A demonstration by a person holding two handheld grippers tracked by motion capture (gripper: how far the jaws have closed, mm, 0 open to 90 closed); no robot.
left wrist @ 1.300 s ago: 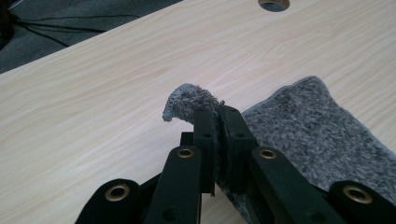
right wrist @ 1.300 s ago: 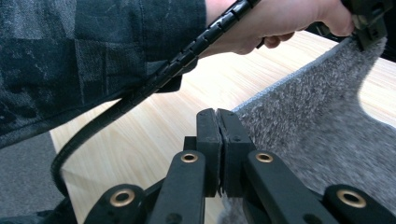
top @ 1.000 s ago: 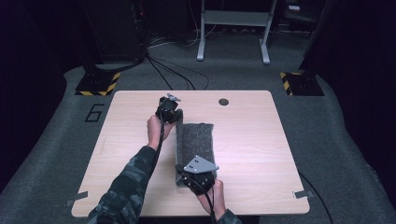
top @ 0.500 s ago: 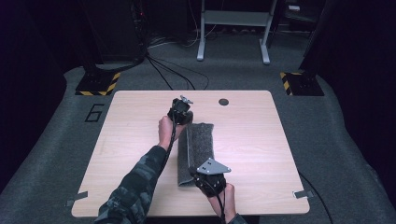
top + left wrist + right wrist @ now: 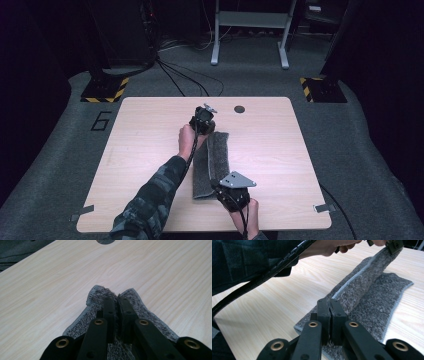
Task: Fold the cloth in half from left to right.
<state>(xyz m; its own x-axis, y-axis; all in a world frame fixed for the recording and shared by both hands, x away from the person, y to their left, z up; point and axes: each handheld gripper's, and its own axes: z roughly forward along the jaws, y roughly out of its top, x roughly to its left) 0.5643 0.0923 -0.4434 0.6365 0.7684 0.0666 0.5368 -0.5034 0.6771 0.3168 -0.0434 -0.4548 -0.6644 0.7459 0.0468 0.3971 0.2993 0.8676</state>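
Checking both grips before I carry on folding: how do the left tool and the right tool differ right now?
The left tool pinches the grey towel's far end, near the table's dark round hole; the right tool pinches the near end, by the front edge. The right tool's grey plate lies broad to the high view; the left tool's looks small and tilted. Both are shut on the same towel edge.

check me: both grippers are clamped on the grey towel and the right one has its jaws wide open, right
Not quite: the right gripper is shut on the grey towel too, its jaws pinched together on the near edge in the right gripper view. The left gripper is clamped on it as you say.
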